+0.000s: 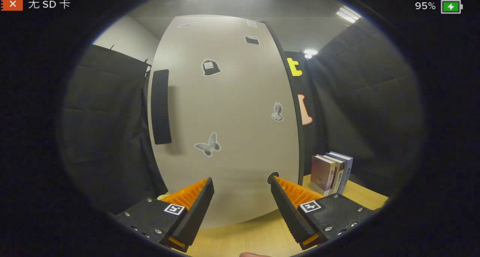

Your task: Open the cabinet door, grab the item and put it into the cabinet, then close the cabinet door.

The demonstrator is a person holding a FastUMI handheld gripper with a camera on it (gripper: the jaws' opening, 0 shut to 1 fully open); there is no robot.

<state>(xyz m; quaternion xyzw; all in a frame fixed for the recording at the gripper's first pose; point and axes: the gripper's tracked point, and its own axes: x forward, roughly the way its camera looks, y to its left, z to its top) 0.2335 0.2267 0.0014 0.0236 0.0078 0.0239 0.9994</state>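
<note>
A pale grey cabinet door (232, 110) with several stickers stands closed straight ahead of my fingers. Its black vertical handle (161, 107) runs along the door's left side, above and left of my left finger. My gripper (242, 185) is open, orange-and-black fingers (195, 200) spread wide with nothing between them, close in front of the door's lower part. A few upright books (332, 172) stand on the wooden table to the right of the cabinet, beyond my right finger.
The light wooden table (255, 234) runs under the fingers and on toward the books. Black cloth walls close in on the left and right of the cabinet. A bit of a fingertip (255, 254) shows on the near side of the table.
</note>
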